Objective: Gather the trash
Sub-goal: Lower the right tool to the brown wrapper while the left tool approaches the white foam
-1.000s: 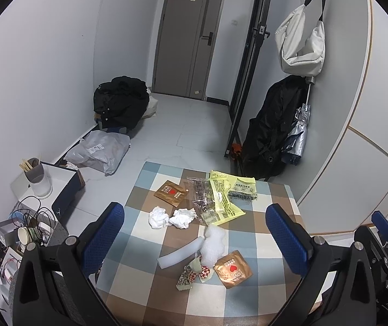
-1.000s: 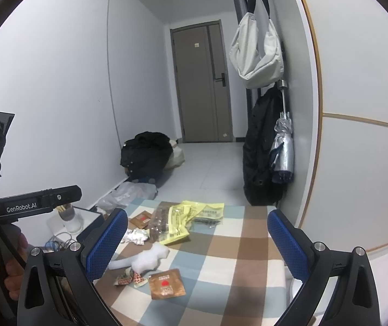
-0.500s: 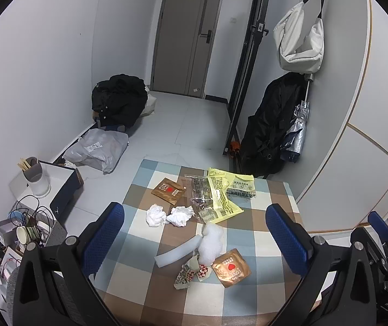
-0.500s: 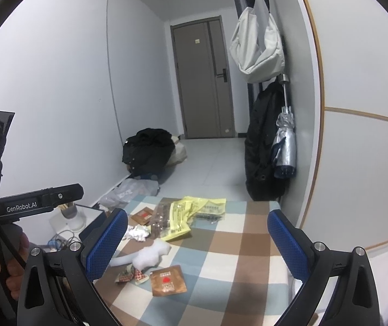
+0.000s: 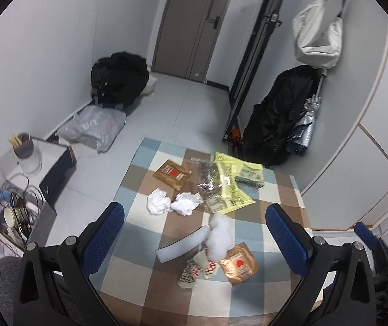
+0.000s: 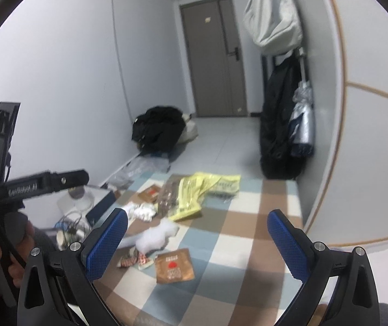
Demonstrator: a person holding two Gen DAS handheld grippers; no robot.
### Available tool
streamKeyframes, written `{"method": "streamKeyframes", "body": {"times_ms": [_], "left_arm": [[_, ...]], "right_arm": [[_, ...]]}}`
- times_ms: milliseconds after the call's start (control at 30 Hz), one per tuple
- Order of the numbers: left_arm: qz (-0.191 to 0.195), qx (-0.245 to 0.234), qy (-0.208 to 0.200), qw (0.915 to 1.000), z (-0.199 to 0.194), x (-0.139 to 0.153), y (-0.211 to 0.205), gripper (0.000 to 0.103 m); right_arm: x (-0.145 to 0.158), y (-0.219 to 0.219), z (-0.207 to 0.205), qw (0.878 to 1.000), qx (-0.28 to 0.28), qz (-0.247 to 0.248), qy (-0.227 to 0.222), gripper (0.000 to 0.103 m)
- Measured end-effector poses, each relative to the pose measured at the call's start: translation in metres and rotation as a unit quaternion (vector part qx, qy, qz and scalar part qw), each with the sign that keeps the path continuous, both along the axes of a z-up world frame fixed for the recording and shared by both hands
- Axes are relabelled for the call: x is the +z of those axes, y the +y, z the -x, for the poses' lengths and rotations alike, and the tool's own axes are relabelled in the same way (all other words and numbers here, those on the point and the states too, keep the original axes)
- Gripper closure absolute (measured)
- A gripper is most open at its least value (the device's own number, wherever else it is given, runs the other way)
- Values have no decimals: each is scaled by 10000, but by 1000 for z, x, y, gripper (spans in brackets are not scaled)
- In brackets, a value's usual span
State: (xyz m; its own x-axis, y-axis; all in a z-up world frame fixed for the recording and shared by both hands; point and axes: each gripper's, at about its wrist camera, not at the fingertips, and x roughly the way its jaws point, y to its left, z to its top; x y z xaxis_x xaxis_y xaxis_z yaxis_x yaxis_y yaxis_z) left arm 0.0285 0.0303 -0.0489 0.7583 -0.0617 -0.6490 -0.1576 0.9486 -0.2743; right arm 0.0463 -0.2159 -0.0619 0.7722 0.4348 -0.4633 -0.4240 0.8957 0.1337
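My left claw (image 5: 195, 232) hangs released over the table (image 5: 281, 187), now nearer the trash: tissues (image 5: 173, 203) mid-table, foam (image 5: 203, 240) toward the near edge. My right claw (image 6: 195, 240), released too, has tipped down toward a brown packet (image 6: 174, 266); nothing's collected yet.

Ahead of the wide-open left gripper (image 5: 195, 232), crumpled tissues (image 5: 172, 202), brown sachets (image 5: 238, 263), foam (image 5: 181, 249) and a yellow bag (image 5: 232, 183) lie scattered flat.
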Motion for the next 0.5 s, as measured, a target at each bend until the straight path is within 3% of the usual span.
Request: {"method": "streamKeyframes", "body": {"times_ms": [200, 333, 500], "left_arm": [[107, 212, 150, 9996, -5, -21, 24, 1], [220, 313, 343, 9987, -11, -31, 35, 1], [445, 433, 474, 9969, -17, -38, 50, 1]], "right_arm": [[-29, 23, -20, 9983, 225, 312, 442, 0], [-59, 39, -39, 9930, 351, 551, 981, 0], [-87, 57, -50, 9853, 486, 953, 1333, 0]]}}
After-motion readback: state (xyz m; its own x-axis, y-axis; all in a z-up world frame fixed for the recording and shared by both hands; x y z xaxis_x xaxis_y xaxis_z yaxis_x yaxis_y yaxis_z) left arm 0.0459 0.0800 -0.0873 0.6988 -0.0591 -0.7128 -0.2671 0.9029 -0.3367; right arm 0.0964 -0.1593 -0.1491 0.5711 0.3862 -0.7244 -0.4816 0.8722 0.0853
